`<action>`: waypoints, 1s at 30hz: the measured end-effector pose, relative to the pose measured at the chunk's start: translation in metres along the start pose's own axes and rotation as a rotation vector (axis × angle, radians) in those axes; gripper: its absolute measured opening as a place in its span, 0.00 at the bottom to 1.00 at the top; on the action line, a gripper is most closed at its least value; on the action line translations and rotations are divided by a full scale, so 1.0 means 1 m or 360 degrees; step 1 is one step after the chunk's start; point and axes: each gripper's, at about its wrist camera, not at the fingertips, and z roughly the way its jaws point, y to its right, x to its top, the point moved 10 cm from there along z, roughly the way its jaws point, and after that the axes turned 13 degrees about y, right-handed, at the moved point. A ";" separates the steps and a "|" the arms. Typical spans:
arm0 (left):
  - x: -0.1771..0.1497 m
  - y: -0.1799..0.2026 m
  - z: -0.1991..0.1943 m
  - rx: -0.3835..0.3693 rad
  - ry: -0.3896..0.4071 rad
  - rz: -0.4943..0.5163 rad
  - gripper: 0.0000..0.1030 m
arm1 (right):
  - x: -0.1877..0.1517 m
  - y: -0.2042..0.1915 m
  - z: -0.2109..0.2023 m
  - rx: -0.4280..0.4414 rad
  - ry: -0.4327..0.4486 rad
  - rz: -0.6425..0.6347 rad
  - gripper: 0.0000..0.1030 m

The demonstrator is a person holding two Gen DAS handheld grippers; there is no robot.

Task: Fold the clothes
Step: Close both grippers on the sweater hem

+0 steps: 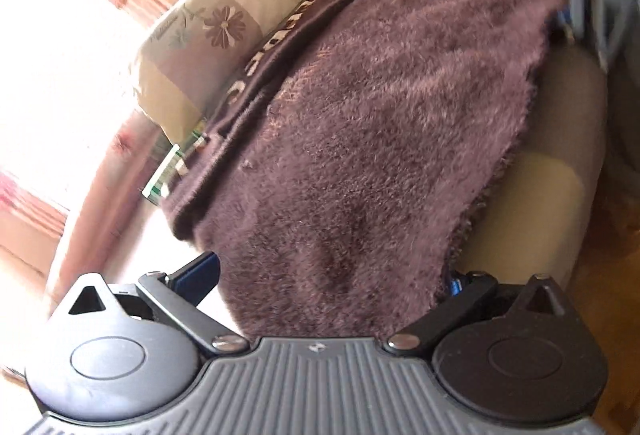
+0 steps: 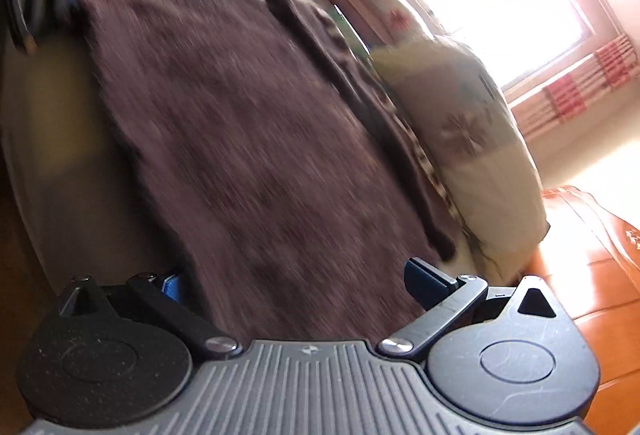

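— Where is the garment?

— The fuzzy brown sweater (image 1: 380, 123) is stretched between the two tools, over the edge of the bed (image 1: 560, 163). Its dark ribbed band runs along the side next to the flowered pillow (image 1: 208, 35).

— And the left gripper (image 1: 332, 275)?

— Its jaws stand wide apart, and the near edge of the sweater drapes straight across the gap, covering it. One blue finger (image 1: 200, 275) pokes out beside the cloth; the other is nearly buried under it. Whether the pads actually bite the fabric, I cannot tell.

— The right gripper (image 2: 296, 283)?

— Same picture, though blurred: jaws spread, the sweater's (image 2: 248, 139) opposite edge lying over them, one finger (image 2: 428, 283) clear of the cloth. From the left view it appears at the sweater's far corner, touching it.

— Anything under the sweater?

— A green-and-white packet (image 1: 164, 175) peeks out beside the band.
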 end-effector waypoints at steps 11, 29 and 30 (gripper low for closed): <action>0.030 0.037 -0.001 0.0117 0.0141 0.0671 0.95 | -0.005 -0.010 -0.008 -0.0044 0.0025 -0.0325 0.97; 0.019 0.034 -0.005 0.0071 -0.0002 0.0572 0.58 | -0.043 -0.007 -0.009 -0.0042 -0.0073 -0.0479 0.51; 0.019 0.037 -0.006 0.0058 -0.0009 0.0559 0.48 | -0.043 -0.009 -0.008 -0.0041 -0.0074 -0.0484 0.46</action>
